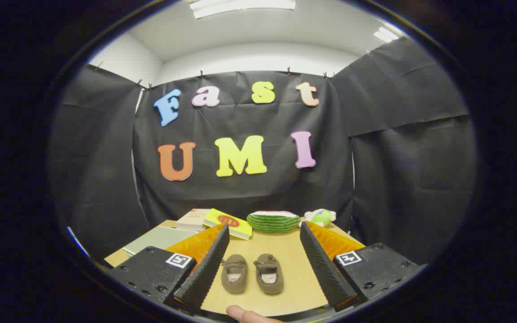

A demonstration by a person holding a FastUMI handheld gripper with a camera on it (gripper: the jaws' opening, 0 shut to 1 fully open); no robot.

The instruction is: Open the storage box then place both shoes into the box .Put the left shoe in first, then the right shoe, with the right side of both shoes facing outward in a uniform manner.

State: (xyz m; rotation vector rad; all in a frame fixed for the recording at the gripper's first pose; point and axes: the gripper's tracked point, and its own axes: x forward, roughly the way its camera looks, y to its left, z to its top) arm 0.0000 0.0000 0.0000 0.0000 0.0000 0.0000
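Wooden bench under a tool held level, fingers spread wide, gripping nothing. Three books stacked along the far edge, beside two soft toys. Two brown shoes side by side between the fingers. One fingertip nearest.

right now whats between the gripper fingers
Two brown shoes side by side on the wooden table, seen in the gripper view; the open gripper touches neither.

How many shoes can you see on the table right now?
2. Both sit side by side on the table between the open gripper fingers: the left-hand shoe near one finger, the right-hand shoe beside it. Neither is gripped.
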